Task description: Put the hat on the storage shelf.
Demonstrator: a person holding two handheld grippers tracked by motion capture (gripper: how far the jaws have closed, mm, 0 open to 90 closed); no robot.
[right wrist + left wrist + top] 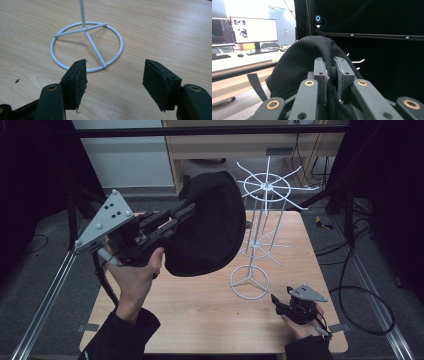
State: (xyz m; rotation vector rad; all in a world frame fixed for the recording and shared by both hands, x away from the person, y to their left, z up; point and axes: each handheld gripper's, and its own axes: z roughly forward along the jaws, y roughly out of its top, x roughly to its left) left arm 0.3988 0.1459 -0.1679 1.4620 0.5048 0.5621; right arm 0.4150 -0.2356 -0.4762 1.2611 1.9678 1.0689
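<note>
The person is holding the left gripper (186, 211) up off the table, its jaws pinching a fold of a black cap (210, 225) so that the cap is hanging in the air above the left half of the wooden table (200, 315). In the left gripper view the two jaws are sitting close together with a ridge of the dark knit fabric (304, 60) squeezed between them, and the crown is bulging up and away beyond the tips. A loose strap (256, 86) of the cap is dangling at the lower left of that view. Just to the right of the cap, a white wire rack (260, 220) is standing upright on the table, its spoked top ring close to the cap's edge, though I cannot tell whether they are touching; a couple of its hook tips (359, 60) are peeking past the fabric in the left gripper view. The right gripper (276, 301) is resting low near the table's front right corner, held in the person's right hand (300, 322), pointing toward the rack's round base (87, 47). Its jaws are standing wide apart with nothing between them, bare wood showing in the gap, and the base ring is lying just ahead of the tips. A monitor (253, 30) is glowing on a desk far beyond the cap.
</note>
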